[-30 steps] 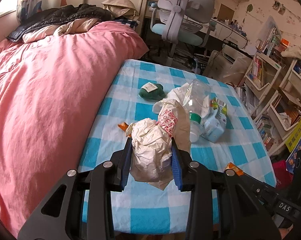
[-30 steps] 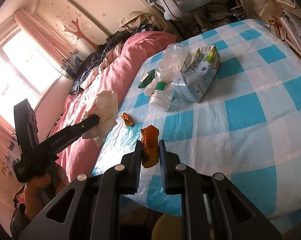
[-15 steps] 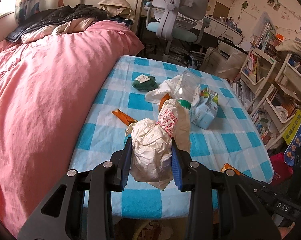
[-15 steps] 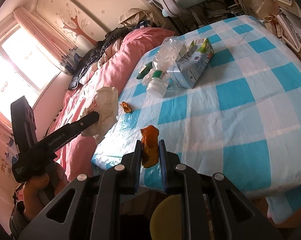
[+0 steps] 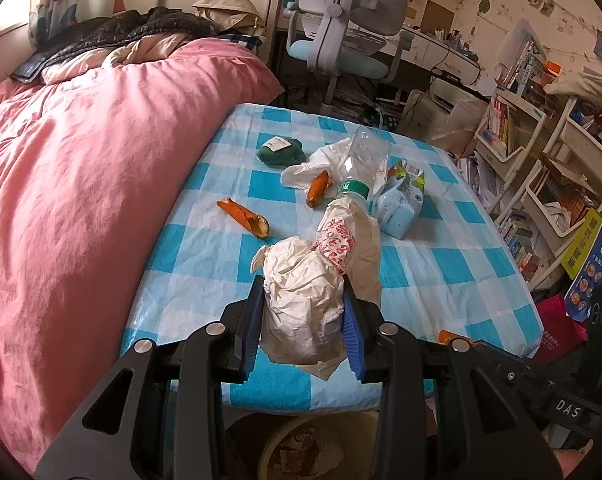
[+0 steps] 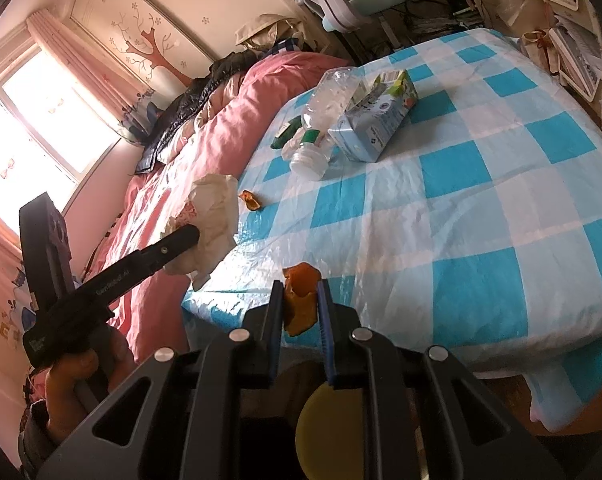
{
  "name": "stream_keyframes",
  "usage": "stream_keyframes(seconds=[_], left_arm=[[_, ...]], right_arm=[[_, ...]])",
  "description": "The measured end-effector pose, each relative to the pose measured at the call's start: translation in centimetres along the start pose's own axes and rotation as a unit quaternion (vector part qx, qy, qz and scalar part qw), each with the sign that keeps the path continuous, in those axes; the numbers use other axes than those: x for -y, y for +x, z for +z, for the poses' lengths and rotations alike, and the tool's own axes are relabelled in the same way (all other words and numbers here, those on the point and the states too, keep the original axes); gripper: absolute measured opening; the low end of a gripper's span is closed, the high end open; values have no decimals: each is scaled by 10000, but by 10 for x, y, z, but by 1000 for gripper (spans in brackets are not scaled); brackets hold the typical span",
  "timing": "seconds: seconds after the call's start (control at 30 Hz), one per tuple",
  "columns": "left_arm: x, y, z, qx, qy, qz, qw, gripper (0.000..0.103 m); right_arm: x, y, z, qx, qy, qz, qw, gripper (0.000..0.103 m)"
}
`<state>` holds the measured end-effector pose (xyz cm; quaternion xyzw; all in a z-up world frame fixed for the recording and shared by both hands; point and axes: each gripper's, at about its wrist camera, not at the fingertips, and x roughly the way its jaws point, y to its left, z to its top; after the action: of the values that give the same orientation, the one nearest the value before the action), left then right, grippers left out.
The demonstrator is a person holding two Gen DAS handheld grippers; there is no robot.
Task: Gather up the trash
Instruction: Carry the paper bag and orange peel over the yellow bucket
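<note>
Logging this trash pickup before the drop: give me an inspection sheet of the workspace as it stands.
Surface: checked blue-and-white tablecloth, wrinkled.
Job's things: crumpled paper wad and orange peel held; on the cloth a plastic bottle, milk carton, two peel pieces, a green packet and white plastic bag.
Clutter: bin below the table edge, holding scraps.
Grippers: left gripper shut on the wad; right gripper shut on the peel.
Cables: nothing seen on the table.
Surroundings: pink bed, desk chair, bookshelves.
</note>
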<state>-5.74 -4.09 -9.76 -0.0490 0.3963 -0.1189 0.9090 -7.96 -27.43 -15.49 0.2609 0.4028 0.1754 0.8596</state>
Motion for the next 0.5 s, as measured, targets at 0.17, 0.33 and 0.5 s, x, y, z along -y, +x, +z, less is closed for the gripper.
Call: stream_keyframes(seconds=[0.17,0.33,0.5], left_arm=[[2,-3,-6,-20,15,-16,10000,34],[4,-6,-10,-35,32,-30,10000,34],[6,-10,-16,-45,55,-47,10000,34]], right_arm=[[-2,-6,-6,10,-70,21,10000,18],[-3,-11,-13,-37,-90,21,10000,18],[-4,-17,-19,-68,-95,8,9999,18]])
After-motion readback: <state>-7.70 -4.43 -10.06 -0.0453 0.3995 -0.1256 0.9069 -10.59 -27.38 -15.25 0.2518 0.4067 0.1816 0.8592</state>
